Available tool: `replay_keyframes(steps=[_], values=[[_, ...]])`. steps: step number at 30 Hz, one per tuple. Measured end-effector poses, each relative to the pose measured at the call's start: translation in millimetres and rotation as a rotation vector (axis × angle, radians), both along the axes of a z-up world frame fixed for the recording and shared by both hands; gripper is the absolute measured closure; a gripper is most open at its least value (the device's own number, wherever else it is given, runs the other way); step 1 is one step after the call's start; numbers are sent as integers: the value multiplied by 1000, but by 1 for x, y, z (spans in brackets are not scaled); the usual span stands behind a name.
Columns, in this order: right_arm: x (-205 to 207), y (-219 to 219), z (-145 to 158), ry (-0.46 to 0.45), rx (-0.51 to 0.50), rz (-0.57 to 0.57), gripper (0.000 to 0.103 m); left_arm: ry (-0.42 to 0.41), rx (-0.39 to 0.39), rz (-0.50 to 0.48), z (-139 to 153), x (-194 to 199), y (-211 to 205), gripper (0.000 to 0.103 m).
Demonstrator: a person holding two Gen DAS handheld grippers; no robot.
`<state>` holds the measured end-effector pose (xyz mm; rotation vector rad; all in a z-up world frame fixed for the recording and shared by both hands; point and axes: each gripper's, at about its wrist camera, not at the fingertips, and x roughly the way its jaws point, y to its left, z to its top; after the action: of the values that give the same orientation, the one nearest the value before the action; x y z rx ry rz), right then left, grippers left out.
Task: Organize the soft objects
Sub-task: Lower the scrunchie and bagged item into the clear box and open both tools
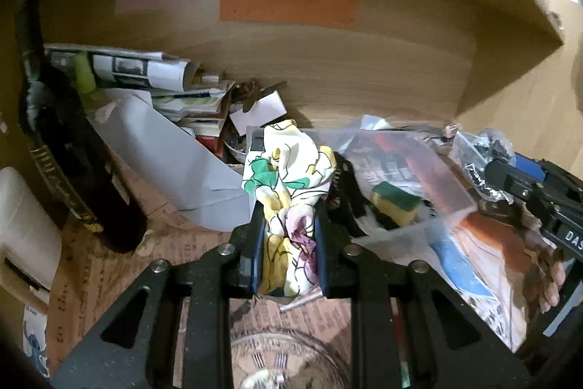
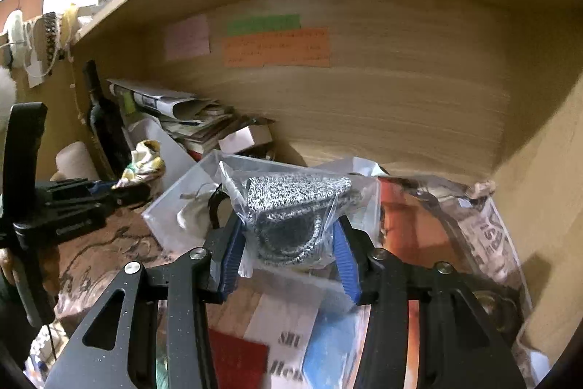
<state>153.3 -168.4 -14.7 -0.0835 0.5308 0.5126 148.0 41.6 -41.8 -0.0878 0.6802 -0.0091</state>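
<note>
My left gripper is shut on a crumpled white cloth with yellow, green and pink print, held above the cluttered shelf floor; the cloth also shows in the right wrist view. My right gripper is shut on a clear plastic bag holding a black-and-white knitted fabric item, held over a clear plastic box. The right gripper appears at the right edge of the left wrist view. A yellow-green sponge lies in the clear box.
A wooden cabinet back wall carries pink, green and orange notes. A dark wine bottle leans at left beside stacked papers and books. Magazines cover the floor at right. A white container stands far left.
</note>
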Motion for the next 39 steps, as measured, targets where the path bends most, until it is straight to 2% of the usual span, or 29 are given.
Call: replay_keyframes(steps=[8, 14, 19, 21, 22, 26, 31, 39], values=[[39, 28, -26, 106, -57, 42, 59, 103, -7, -4, -29, 43, -2, 81], [59, 46, -49, 174, -104, 63, 59, 102, 14, -30, -34, 56, -12, 81], [63, 54, -61, 193, -139, 69, 58, 125, 24, -43, -44, 68, -16, 79], [64, 54, -63, 203, -146, 69, 53, 122, 33, -50, -45, 69, -19, 75], [64, 54, -64, 207, -145, 69, 46, 121, 37, -53, -45, 69, -20, 74], [64, 52, -62, 197, -157, 56, 29, 115, 59, -66, -44, 65, -26, 53], [56, 46, -53, 167, -168, 48, 21, 95, 63, -77, -38, 53, -26, 43], [20, 27, -27, 84, -136, 33, 19, 15, 56, -82, -10, 15, -25, 30]])
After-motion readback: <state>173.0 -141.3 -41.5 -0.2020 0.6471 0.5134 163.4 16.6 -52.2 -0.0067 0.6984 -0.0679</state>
